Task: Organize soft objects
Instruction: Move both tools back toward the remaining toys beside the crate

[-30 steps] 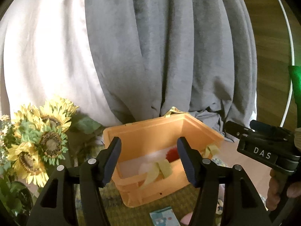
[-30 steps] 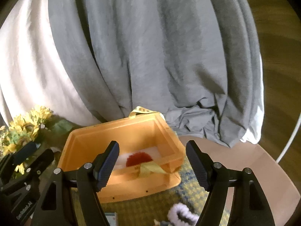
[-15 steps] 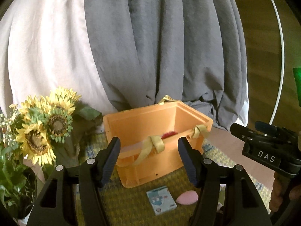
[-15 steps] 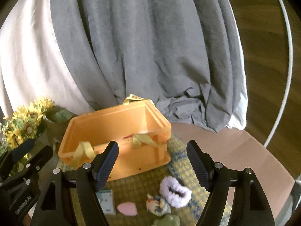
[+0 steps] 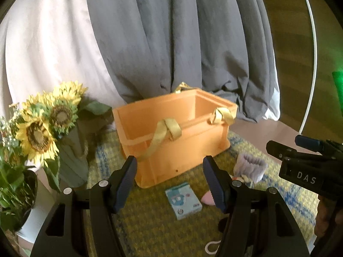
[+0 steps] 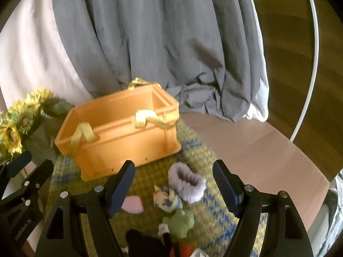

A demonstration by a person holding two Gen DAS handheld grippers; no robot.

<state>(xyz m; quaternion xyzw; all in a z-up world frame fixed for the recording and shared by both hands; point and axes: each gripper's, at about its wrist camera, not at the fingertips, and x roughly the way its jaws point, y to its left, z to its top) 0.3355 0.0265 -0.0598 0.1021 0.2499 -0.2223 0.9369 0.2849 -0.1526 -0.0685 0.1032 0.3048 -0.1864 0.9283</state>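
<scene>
Hand-held grippers, two, both with jaws apart and nothing between the pads. Left hand-held gripper: moderately open, touching nothing, above a woven yellow-green mat. Right hand-held gripper: somewhat wider, likewise empty, above the soft items.

Soft items, on the mat just before the right gripper: dark plush, mostly hidden at the bottom edge; green plush; small multicoloured plush figure; pink pad; lilac fluffy scrunchie. Light-blue tissue packet, flat on the mat between the left gripper's fingers in view.

Orange crate, one, with yellow strap handles, upright on the mat beyond the items; contents cannot be seen.

Sunflower bouquet, left of the crate. Grey curtain behind, its hem resting on the worktop.
</scene>
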